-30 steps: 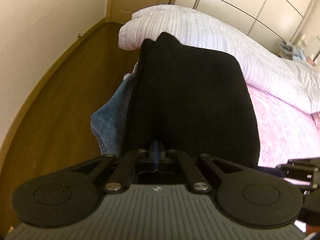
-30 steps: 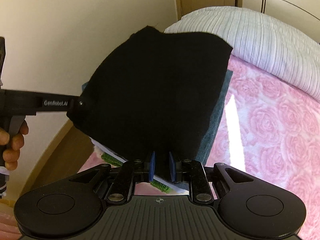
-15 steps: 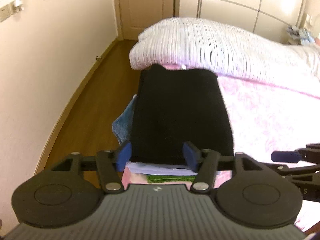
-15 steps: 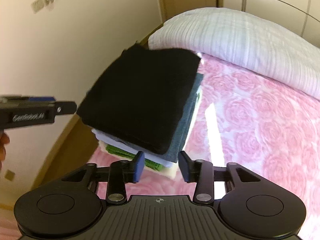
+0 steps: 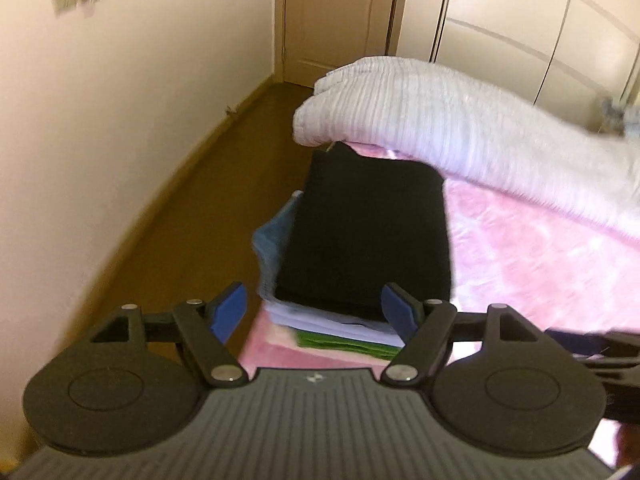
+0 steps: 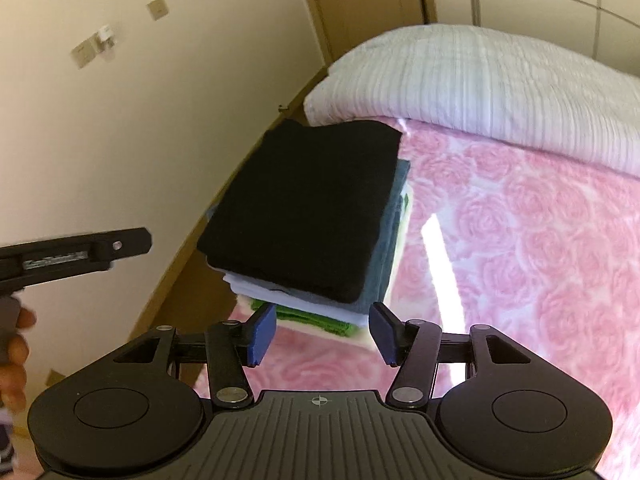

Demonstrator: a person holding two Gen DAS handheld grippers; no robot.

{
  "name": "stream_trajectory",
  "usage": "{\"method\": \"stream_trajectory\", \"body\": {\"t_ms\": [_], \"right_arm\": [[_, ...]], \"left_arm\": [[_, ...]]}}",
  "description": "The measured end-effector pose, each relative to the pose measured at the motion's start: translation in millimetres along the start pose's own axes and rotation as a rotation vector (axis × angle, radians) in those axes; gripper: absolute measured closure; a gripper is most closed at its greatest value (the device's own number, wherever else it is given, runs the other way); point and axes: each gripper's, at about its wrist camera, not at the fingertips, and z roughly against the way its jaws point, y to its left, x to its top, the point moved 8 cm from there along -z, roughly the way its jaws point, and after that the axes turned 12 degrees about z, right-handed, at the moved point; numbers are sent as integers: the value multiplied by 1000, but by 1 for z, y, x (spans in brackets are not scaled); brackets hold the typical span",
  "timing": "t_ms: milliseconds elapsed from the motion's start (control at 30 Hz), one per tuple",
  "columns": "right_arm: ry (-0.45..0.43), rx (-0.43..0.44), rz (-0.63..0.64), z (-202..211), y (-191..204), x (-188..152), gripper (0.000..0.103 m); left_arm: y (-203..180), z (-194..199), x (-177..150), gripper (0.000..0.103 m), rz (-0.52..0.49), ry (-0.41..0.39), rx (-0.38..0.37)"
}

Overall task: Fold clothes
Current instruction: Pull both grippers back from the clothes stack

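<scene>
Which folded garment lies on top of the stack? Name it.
The black garment. It covers the blue one, the white one and the green one, which show only as edges beneath.

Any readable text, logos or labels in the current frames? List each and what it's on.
No text can be read in either view.
Silver label strip on the side of the black left gripper: lettering there, too blurred to read.
Small white emblem on the left gripper's grey ribbed body: a mark, no letters.
White crosshair mark on the black right gripper's ribbed body: a symbol, no letters.
Beige wall plates: blank or blurred.
</scene>
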Motion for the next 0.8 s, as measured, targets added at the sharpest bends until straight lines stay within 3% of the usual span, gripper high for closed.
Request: {"method": "stream_trajectory", "body": {"t_ms": [300,800], "right_arm": [[-30,-2,-23,12,13,3,47],[120,-37,-2,-12,5,-37,47]], "left_arm": [[10,5,-11,35,30,50,7],[6,-12,-51,35,1,124,58]]}}
